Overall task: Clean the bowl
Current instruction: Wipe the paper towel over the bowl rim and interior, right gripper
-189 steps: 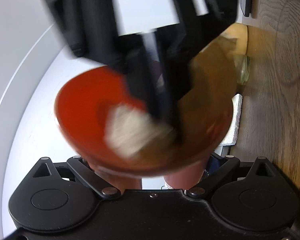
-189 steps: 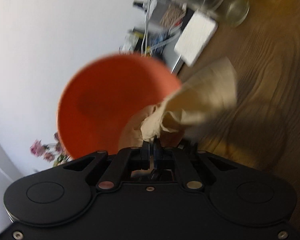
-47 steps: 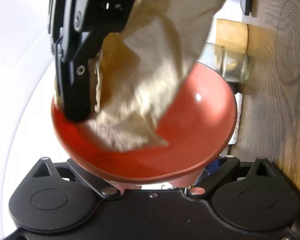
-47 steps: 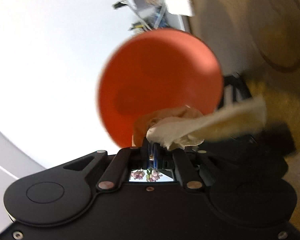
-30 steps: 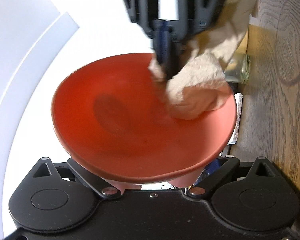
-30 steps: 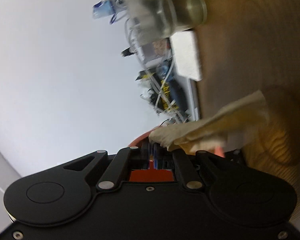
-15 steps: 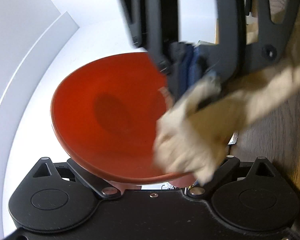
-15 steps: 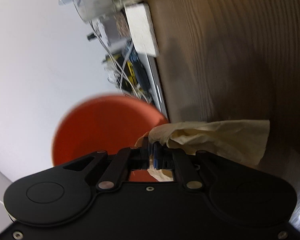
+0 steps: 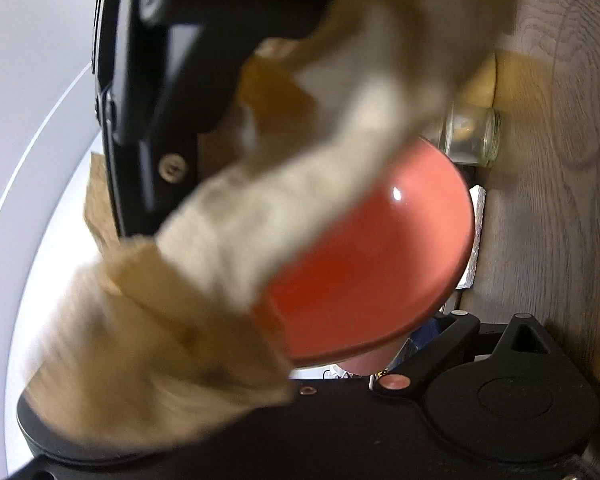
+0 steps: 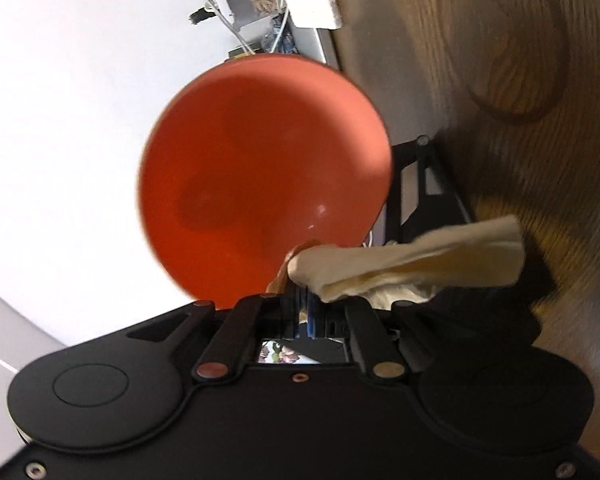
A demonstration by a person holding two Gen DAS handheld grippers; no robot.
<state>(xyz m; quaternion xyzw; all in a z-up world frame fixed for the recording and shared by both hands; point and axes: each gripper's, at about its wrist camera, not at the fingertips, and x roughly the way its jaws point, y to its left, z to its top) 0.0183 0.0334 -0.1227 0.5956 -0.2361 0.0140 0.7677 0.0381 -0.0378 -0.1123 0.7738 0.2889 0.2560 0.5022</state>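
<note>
Two tongs work here on one red bowl [image 10: 260, 168]. The bowl is held up in the air, tilted so that its open side faces the right tongs [image 10: 302, 306]. In the right wrist view the bowl is just in front of and above these tongs, and its lower rim is very near the tips. The right tongs are pressed together and pinch a crumpled beige paper towel [image 10: 412, 260], which sticks out to the right side, beside the bowl's lower rim.

In the left wrist view the bowl [image 9: 376, 264] sits directly in front of the left tongs, with its rim going down between the two arms. The finger tips are hidden behind the bowl and the blurred towel [image 9: 228, 248], so I cannot tell for sure if these tongs are closed on the rim. The black body of the right tongs [image 9: 152, 92] comes in from above.

The inside of the bowl looks smooth and shiny, with only a small spot of light. A glass jar [image 9: 474, 134] stands on the wooden table [image 9: 556, 208] behind the bowl; what is in it I cannot tell.

Only the left view shows the jar. Only the right view shows the whole round inside of the bowl, and cables and small boxes [image 10: 252, 4] near the white wall.
</note>
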